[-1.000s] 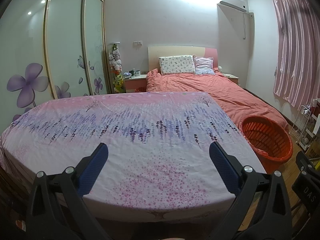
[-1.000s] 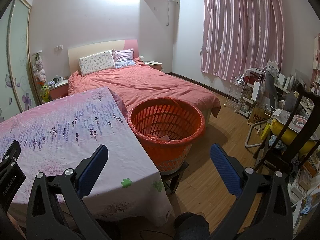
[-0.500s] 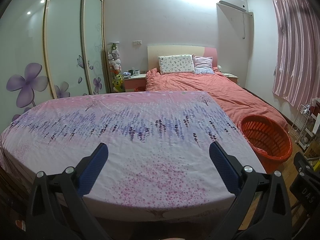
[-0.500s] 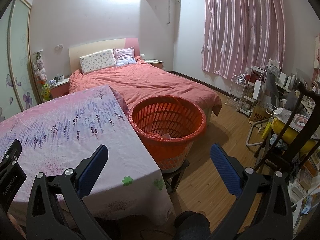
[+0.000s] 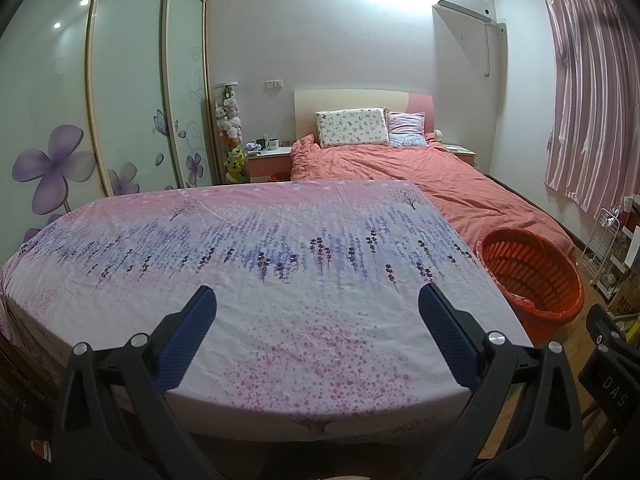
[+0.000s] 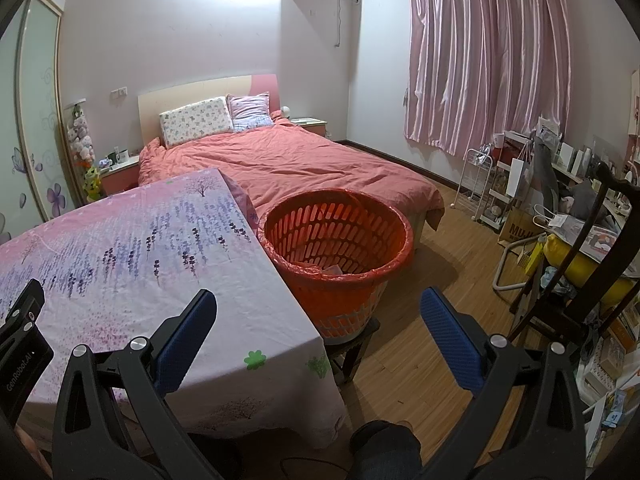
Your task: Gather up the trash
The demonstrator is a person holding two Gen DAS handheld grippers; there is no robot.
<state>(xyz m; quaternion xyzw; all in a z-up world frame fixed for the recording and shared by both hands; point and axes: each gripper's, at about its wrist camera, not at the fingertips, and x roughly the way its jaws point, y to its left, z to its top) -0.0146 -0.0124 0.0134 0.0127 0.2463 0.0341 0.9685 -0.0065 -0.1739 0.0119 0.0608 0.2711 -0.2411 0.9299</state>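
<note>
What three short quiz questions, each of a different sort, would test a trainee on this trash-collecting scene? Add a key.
1. True or false: the left tongs are shut on a piece of trash.
2. Multiple choice: the orange basket stands A) on the red bed, B) beside the table's right edge on a low dark stool, C) under the curtain.
3. Fill in: the flowered tablecloth shows ____ loose trash on it.

Key: 1 false, both the left tongs and the right tongs are open and empty; 2 B; 3 no.
</note>
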